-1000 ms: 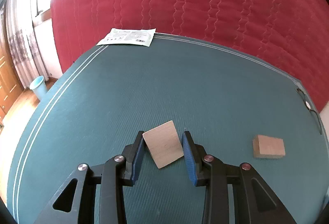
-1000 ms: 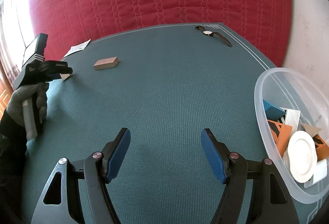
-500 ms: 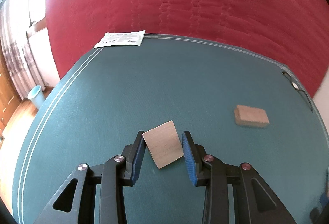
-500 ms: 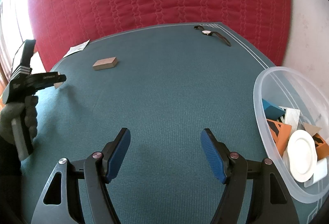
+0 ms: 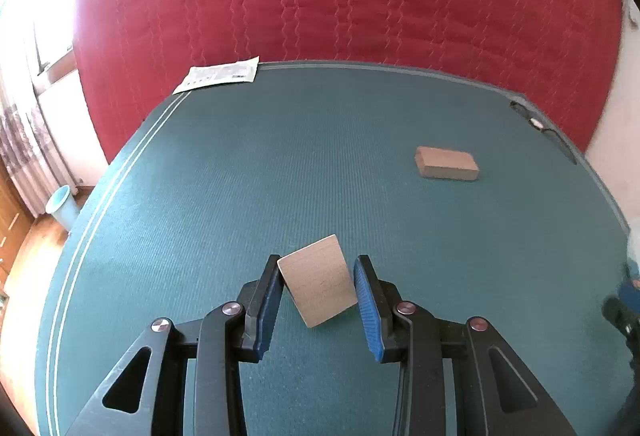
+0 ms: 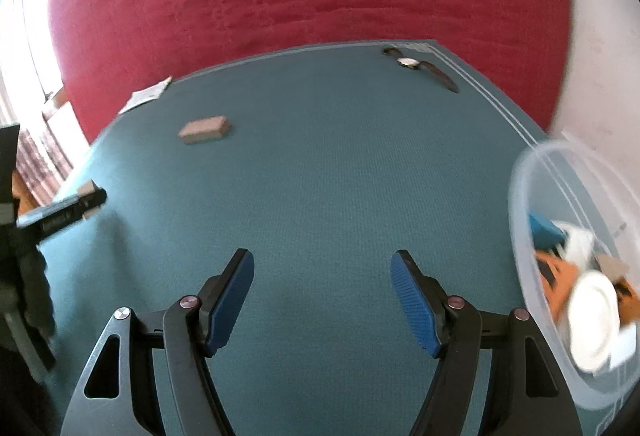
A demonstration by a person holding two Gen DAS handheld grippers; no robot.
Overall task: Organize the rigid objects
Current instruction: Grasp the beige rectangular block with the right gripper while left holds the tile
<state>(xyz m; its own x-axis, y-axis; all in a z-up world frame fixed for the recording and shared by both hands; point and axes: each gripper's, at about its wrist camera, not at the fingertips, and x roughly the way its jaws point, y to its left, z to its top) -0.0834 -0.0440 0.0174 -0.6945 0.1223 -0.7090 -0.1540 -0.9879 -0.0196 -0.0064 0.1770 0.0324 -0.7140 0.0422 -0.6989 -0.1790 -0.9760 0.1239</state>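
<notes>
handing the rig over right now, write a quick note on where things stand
Left gripper: shut on the flat wooden tile, held tilted above the green mat.
Right gripper: open, holding nothing, over the mat beside the clear plastic bin.
Done: the bin already holds several pieces.
Left: bin the tile, then the wooden block lying on the mat. A wristwatch and a paper packet sit at the far edge.

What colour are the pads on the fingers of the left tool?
Blue pads, on black arms; clearest in the left wrist view.
</notes>
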